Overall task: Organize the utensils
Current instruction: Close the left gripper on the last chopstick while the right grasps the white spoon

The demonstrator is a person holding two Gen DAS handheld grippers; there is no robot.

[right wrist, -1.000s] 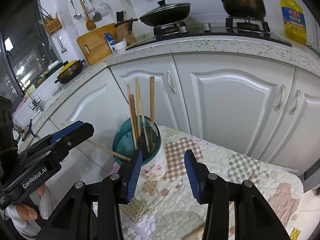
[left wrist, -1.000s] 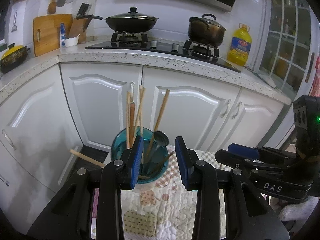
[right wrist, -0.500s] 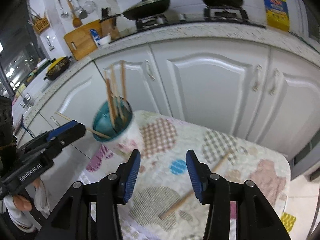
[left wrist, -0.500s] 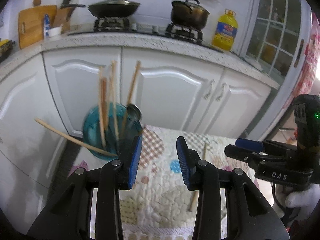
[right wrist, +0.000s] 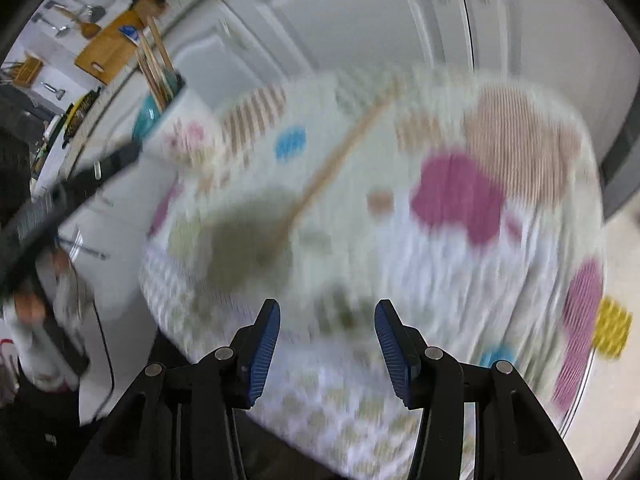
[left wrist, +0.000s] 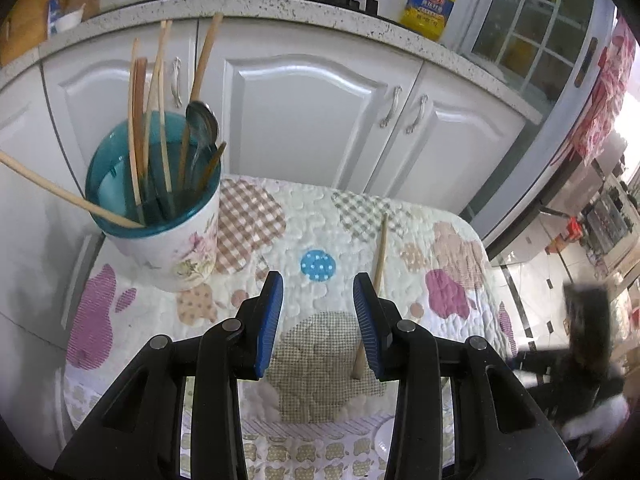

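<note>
A floral white holder with a teal inside (left wrist: 160, 216) stands at the table's far left, holding several wooden chopsticks and a metal spoon (left wrist: 202, 124). One loose wooden chopstick (left wrist: 378, 256) lies on the patchwork cloth, its near end behind my left gripper's right finger. My left gripper (left wrist: 318, 312) is open and empty above the cloth. My right gripper (right wrist: 326, 332) is open and empty over the table's near edge; its view is motion-blurred, showing the chopstick (right wrist: 340, 152) and the holder (right wrist: 180, 128) further off.
The small table is covered by a quilted patchwork cloth (left wrist: 280, 240). White kitchen cabinets (left wrist: 312, 100) stand right behind it, with a stove, pots and a yellow oil bottle (left wrist: 428, 0) on the counter. A tiled floor lies to the right.
Both grippers pulled back from the holder and tilted down towards the table. The right gripper swung right and is moving fast. The loose chopstick came into view.
</note>
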